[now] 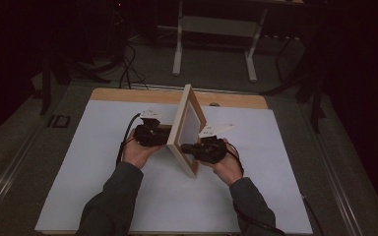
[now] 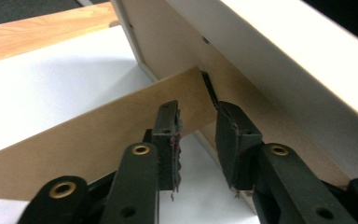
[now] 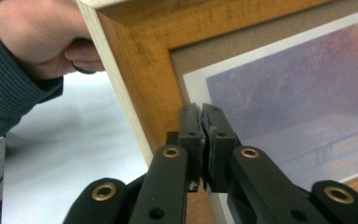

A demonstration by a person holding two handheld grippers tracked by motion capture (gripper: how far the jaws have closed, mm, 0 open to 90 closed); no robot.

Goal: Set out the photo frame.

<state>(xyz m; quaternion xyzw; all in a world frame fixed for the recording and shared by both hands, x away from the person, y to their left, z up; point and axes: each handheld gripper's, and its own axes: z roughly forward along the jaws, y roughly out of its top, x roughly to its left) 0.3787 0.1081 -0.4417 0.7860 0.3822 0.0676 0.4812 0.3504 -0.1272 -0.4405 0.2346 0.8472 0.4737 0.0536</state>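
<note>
Left gripper (image 2: pixel 198 140) has its jaws parted; right gripper (image 3: pixel 201 140) has them pressed together, both held level.

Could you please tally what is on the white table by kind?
Picture frame: 1
Stand flap on its back: 1
Left gripper, right gripper: 2
Hands: 2
Total: 6

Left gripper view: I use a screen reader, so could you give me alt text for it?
The left gripper has its black jaws open beside the brown stand flap on the back of a picture frame, over a white table.
</note>
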